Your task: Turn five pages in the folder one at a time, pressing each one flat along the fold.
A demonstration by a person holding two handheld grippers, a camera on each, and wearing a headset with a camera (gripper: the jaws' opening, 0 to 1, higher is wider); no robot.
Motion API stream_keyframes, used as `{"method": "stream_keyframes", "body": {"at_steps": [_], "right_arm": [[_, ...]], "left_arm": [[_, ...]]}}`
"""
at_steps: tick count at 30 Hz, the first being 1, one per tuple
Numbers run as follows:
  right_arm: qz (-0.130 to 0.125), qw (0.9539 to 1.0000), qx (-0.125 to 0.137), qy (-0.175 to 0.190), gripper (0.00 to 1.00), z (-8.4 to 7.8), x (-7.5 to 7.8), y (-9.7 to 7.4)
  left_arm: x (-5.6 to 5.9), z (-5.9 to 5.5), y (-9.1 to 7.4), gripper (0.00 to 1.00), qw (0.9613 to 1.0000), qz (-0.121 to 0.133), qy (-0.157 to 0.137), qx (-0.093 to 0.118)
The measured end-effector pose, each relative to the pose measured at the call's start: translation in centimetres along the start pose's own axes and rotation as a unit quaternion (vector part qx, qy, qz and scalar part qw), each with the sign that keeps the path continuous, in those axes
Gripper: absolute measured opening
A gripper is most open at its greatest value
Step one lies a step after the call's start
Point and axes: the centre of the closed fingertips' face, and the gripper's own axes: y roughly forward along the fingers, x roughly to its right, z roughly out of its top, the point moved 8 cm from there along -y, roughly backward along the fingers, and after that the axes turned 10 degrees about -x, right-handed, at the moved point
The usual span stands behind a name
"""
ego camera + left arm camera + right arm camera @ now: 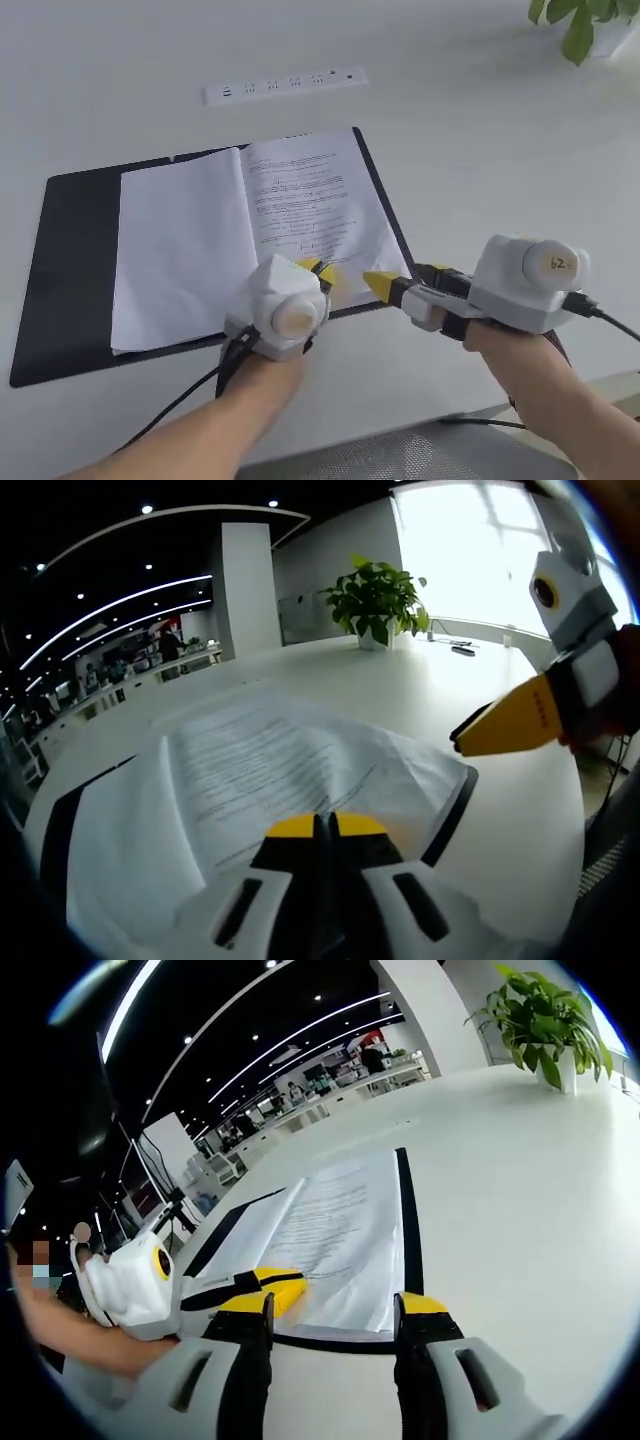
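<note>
A black folder [70,270] lies open on the white table. It holds a blank turned page [180,250] on the left and a printed page [305,200] on the right. My left gripper [318,270] is shut, its yellow tips [325,826] resting on the printed page [270,760] near its lower edge. I cannot see any paper held between them. My right gripper [385,286] is open just off the folder's lower right corner, its jaws [335,1310] framing the corner of the page [345,1230]. The two grippers' tips are close together.
A white power strip [285,85] lies beyond the folder. A potted plant [585,20] stands at the far right corner. Cables trail from both grippers toward me. A mesh chair seat [400,455] shows below the table's near edge.
</note>
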Motion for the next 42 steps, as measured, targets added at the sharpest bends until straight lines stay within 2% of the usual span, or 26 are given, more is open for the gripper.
{"method": "stream_keyframes", "body": {"at_steps": [8,11,24,33,38,40,42], "right_arm": [[0.005,1.0000,-0.003,-0.004,0.46,-0.2,-0.1,0.1],[0.004,0.9999,-0.011,0.002,0.45,-0.6,0.1,0.2],[0.006,0.9999,-0.012,0.006,0.40,-0.6,0.2,0.8],[-0.005,1.0000,-0.007,0.002,0.28,-0.4,0.6,0.7],[-0.014,0.9999,0.001,-0.004,0.17,-0.1,0.9,0.5],[-0.018,0.9998,0.000,-0.011,0.10,-0.1,1.0,0.5],[-0.018,0.9998,0.000,-0.006,0.08,-0.1,1.2,0.5]], "left_arm": [[0.1,0.0,0.0,0.00,0.9995,-0.006,-0.032,0.002],[0.1,0.0,0.0,0.00,0.9994,-0.007,-0.034,0.001],[0.0,-0.1,-0.1,0.00,0.9996,-0.009,-0.025,-0.001],[-0.1,-0.1,-0.1,0.01,0.9997,-0.009,-0.023,0.000],[-0.1,-0.1,-0.1,0.01,0.9997,-0.009,-0.024,0.000],[-0.1,-0.1,-0.1,0.01,0.9996,-0.009,-0.026,0.000],[-0.1,-0.1,-0.1,0.01,0.9997,-0.009,-0.024,0.000]]}}
